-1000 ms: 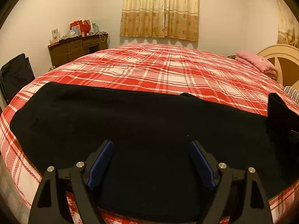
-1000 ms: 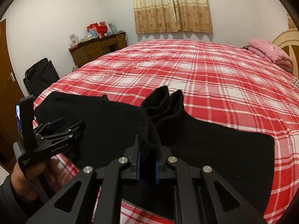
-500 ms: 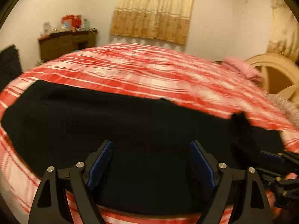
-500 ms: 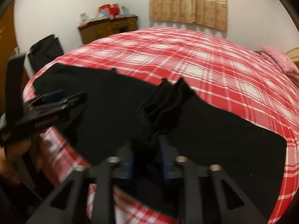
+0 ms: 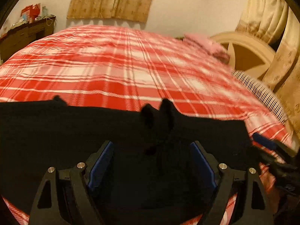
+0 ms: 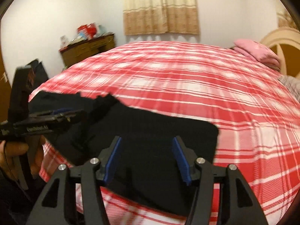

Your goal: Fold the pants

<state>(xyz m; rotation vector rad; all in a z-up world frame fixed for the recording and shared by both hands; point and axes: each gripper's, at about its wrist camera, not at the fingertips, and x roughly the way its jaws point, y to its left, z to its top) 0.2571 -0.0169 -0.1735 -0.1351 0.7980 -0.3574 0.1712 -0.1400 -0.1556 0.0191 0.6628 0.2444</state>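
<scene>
Currently right claw (image 6: 147, 159) has just been opening, nothing between pads, left claw (image 5: 151, 166) spread empty over black pants (image 6: 150, 136); next: regrip raised fold.

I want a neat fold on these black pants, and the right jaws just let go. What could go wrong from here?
1. The bunched ridge in the black fabric pants stands up and may crease if flattened as is.
2. The pants overhang the near edge of the red plaid bedspread and could slide off.
3. The right gripper, jaws just opened and empty, must regrasp; so must the open left gripper.
</scene>
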